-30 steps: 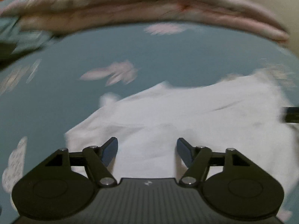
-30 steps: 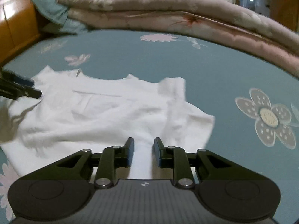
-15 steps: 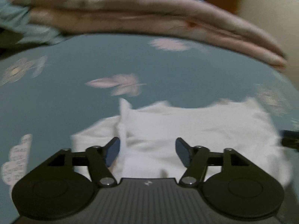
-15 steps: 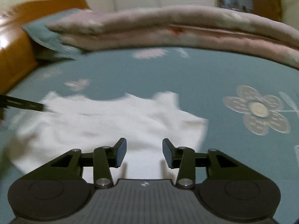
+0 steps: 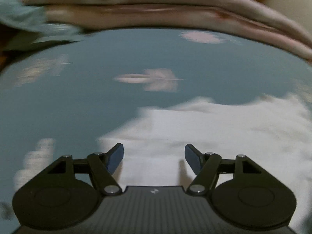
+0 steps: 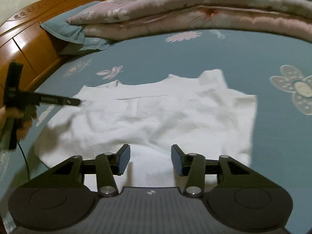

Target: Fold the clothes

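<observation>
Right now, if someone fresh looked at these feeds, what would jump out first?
A white T-shirt lies spread on the teal flowered bedsheet, wrinkled and not yet folded. Both grippers hang over its near edge with nothing between their jaws: the right gripper has just been opening, and the left gripper stands open. A folded pink quilt is stacked along the far side by the wooden headboard.

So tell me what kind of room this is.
Most likely a bedroom: the white shirt lies on a bed sheet with a flower print, a folded quilt is stacked at the far side, and a wooden headboard stands beside it.
</observation>
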{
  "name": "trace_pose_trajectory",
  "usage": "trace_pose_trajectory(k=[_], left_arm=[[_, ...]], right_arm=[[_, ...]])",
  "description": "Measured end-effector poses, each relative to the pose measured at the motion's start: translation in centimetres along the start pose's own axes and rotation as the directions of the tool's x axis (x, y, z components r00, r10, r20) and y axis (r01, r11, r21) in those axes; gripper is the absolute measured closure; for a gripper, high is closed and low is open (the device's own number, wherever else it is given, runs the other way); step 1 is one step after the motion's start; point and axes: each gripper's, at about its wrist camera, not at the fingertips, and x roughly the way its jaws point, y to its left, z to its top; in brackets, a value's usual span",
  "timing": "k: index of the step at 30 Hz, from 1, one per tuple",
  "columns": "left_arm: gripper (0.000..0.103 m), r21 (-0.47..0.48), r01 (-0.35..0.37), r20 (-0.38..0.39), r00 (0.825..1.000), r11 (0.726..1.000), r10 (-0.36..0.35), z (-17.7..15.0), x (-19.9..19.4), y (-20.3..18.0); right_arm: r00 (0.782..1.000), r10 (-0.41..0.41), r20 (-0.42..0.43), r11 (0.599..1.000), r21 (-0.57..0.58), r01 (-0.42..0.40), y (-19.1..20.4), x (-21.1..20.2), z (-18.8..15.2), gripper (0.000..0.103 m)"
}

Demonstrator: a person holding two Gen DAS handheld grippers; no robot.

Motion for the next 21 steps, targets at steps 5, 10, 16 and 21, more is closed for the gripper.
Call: trace_pose_trajectory(k=[5,10,16,21], left_arm=[[0.034,-0.087,0.049,0.037,0.998,0.995,-0.046,0.6,-2.8,2.1],[0.029,0.049,0.354,0.039,0.934,0.934,-0.356,-0.5,-5.0,-4.1],[0.029,0.196,0.530,-0.092,0.847,0.825,-0.523,-0.8,-1.5,-12.6],[0.029,0.260,0.433,-0.102,0.901,0.863,-0.422,0.4,2.5,-13.7]], right_arm=[[0.999,-0.003,0.047,1.000,0.024,0.002,-0.7,-1.8,-0.2,0.045],[0.996,0.051,0.071,0.998,0.036,-0.054,0.0,-2.0,0.3,0.043],[0.997,0.057,0.050,0.998,0.015,-0.057,1.1,-1.6,-0.5,0.040],[0.998,0.045,0.039,0.999,0.018,-0.045,0.5,-2.3,-1.6,0.040]])
